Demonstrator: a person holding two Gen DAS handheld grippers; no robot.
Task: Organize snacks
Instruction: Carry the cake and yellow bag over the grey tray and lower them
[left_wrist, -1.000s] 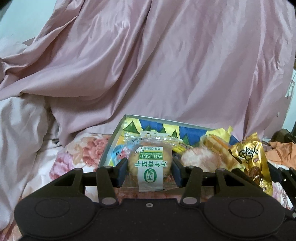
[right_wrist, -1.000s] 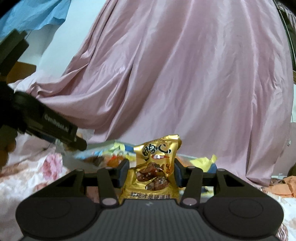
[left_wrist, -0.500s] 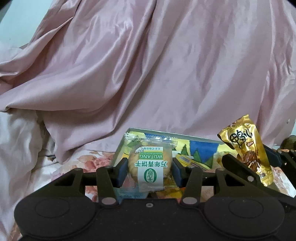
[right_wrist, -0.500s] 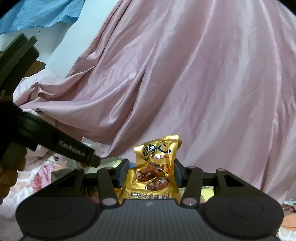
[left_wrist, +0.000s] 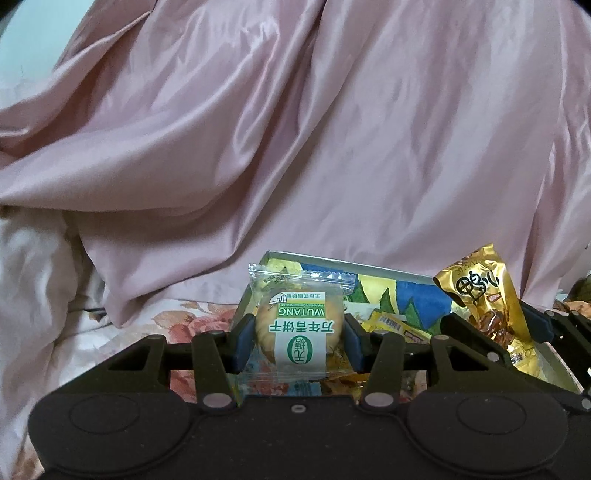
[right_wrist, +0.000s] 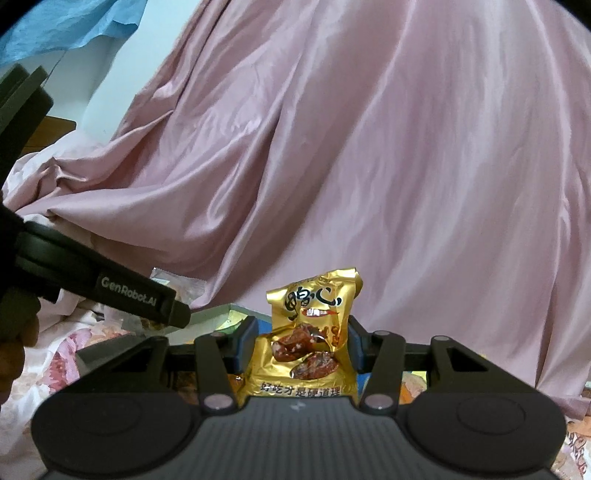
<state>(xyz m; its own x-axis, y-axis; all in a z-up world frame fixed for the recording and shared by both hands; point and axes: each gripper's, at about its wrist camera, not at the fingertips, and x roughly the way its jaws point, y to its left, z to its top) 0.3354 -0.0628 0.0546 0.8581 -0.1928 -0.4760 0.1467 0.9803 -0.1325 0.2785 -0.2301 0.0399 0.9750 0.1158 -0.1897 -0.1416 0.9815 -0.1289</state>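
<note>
We see the left gripper (left_wrist: 299, 341) pinching a clear-wrapped biscuit (left_wrist: 300, 334) upright between its blue pads, above the near left corner of a tin (left_wrist: 391, 273) that rests on the floral bedsheet (left_wrist: 184, 325). Only this view shows the tin's interior: yellow packets (left_wrist: 388, 323) lie inside. The right gripper (right_wrist: 301, 347) pinches a gold pouch (right_wrist: 308, 339) upright; from the left view that pouch (left_wrist: 487, 306) hangs over the tin's right side. The right view alone shows the left gripper's body (right_wrist: 136, 297) from the side. Pink drape (right_wrist: 369, 147) behind.
</note>
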